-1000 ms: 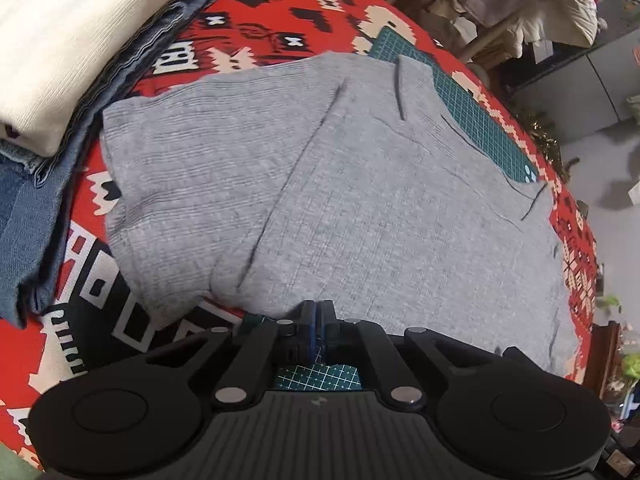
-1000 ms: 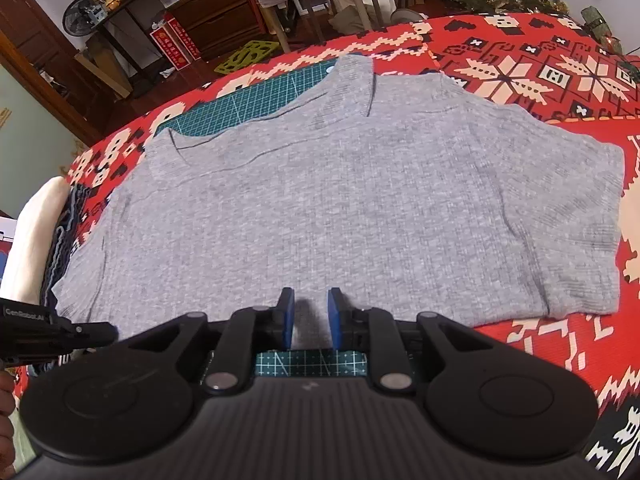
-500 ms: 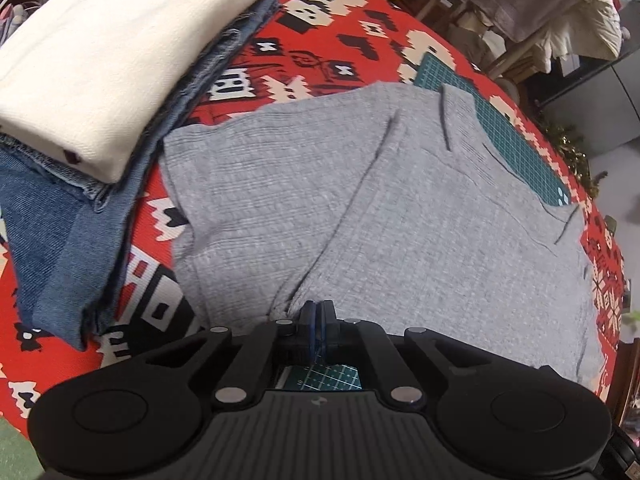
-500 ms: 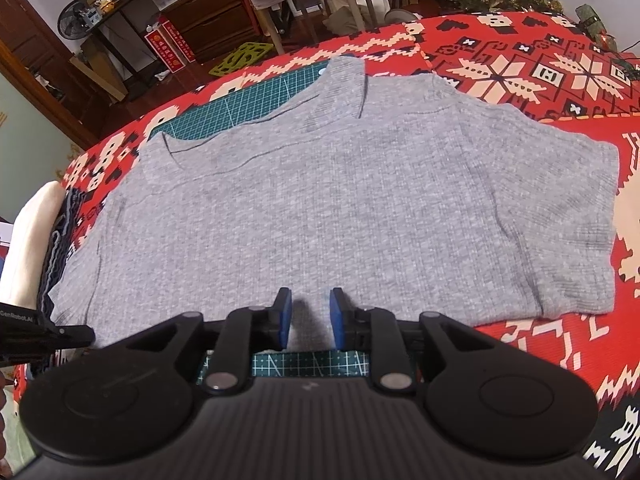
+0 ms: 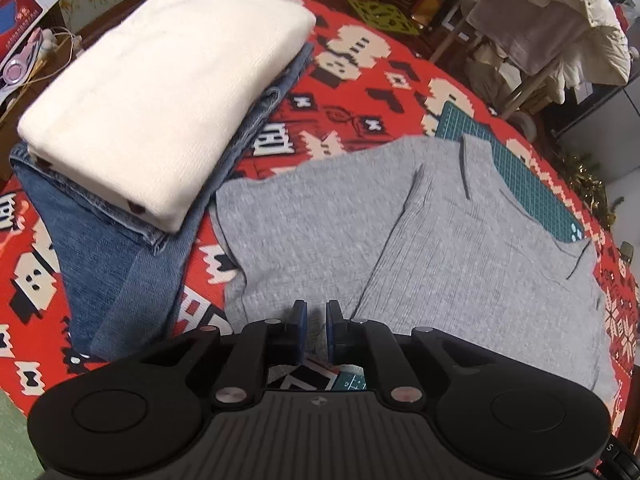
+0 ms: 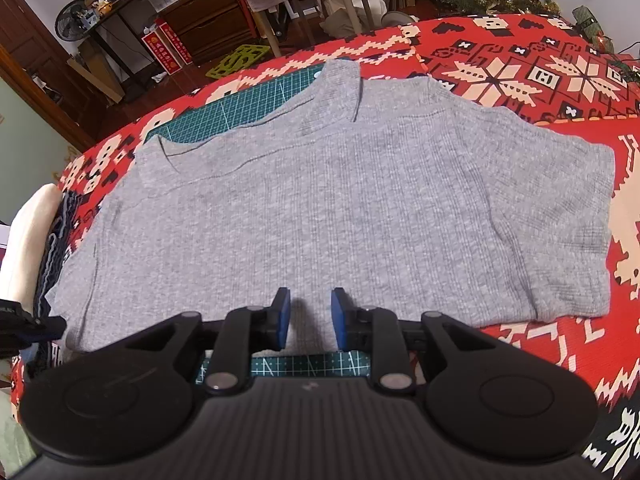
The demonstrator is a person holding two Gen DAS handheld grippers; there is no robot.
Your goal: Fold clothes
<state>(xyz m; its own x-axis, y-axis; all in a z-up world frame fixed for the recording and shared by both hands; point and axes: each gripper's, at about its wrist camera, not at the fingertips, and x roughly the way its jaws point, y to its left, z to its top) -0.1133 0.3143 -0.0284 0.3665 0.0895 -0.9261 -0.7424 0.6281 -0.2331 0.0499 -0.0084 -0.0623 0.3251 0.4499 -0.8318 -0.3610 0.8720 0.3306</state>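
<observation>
Nearest in the left wrist view, the left tongs (image 5: 316,326) stand parted with a narrow gap, nothing between the blue pads, poised above the near hem of the grey shirt (image 5: 460,256). 0.5 s ago these tongs were pressed shut at that hem; they have since let go and opened. In the right wrist view the right tongs (image 6: 308,322) are also parted, a little wider, and empty, over the middle of the shirt's near edge (image 6: 320,208); their gap is somewhat wider than 0.5 s ago.

The grey shirt lies spread flat on the desk, on a red patterned cloth (image 6: 560,76), with both sleeves out to the sides and the collar on the far side. A strip of green cutting mat (image 6: 304,364) shows just under the near hem, and more of it shows past the collar (image 5: 524,176).

To the left of the shirt, just beside its sleeve, sits a stack of 2 folded pieces: blue jeans (image 5: 108,272) below and a cream folded garment (image 5: 160,92) on top. The left view now takes in much more of this stack than 1.0 s ago, so the camera has swung toward it.

Farther off, beyond the desk edge, a chair draped with pale clothing (image 5: 560,36) stands on the dark floor, and a wooden dresser (image 6: 208,20) stands against the far wall.
</observation>
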